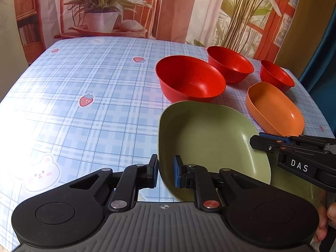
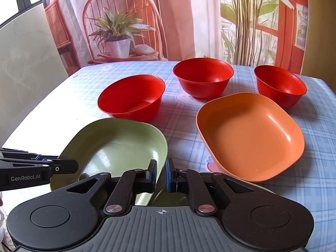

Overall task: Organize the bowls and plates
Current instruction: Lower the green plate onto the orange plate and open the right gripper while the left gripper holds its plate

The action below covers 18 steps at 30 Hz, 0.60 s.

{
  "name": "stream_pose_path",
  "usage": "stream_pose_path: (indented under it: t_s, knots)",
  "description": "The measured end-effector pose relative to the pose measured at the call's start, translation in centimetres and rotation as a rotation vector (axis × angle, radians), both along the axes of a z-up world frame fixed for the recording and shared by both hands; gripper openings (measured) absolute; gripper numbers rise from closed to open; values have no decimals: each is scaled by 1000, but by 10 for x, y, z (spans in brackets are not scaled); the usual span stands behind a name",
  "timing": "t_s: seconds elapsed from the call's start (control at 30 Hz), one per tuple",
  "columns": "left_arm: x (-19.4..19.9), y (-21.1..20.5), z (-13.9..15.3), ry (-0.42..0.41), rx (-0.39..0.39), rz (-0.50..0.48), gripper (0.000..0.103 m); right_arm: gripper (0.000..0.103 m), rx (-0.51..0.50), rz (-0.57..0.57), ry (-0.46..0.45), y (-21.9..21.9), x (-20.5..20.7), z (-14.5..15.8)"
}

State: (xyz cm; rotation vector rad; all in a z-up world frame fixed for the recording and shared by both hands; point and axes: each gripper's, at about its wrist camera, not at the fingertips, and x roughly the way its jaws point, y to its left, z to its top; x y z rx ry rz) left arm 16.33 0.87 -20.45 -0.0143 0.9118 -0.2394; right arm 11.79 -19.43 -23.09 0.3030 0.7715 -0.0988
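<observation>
Both grippers, left gripper point(image 1: 166, 173) and right gripper point(image 2: 161, 175), pinch opposite rims of the green plate point(image 2: 117, 145) nearest; the orange plate point(image 2: 250, 136) at two o'clock and three red bowls point(image 2: 203, 76) beyond sit unstacked.

Both views are being lit brightly by daylight. In the left wrist view, the bench point(image 1: 88, 96) is being washed out by strong white glare to the left of the left gripper point(image 1: 166, 173). Soft shadows are being cast beneath the red bowls point(image 2: 132, 96) ahead of the right gripper point(image 2: 161, 175). Straight edges are being bent by fisheye distortion toward the frame borders. Focus is being kept sharp throughout.
</observation>
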Motion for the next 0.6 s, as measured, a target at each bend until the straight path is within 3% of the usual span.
stream_pose_path:
  t_s: [0.33,0.5,0.6]
  knots:
    - [-5,-6,27,-59,14,-13,16,9,21,-15,-88,-3,-14,25]
    - [-4,-15,34,-35,-26,-39,16,9,37,-55,-124,-15,-27,32]
    - [-4,-28,38,-44,-11,-77,16,9,54,-89,-143,-26,-35,33]
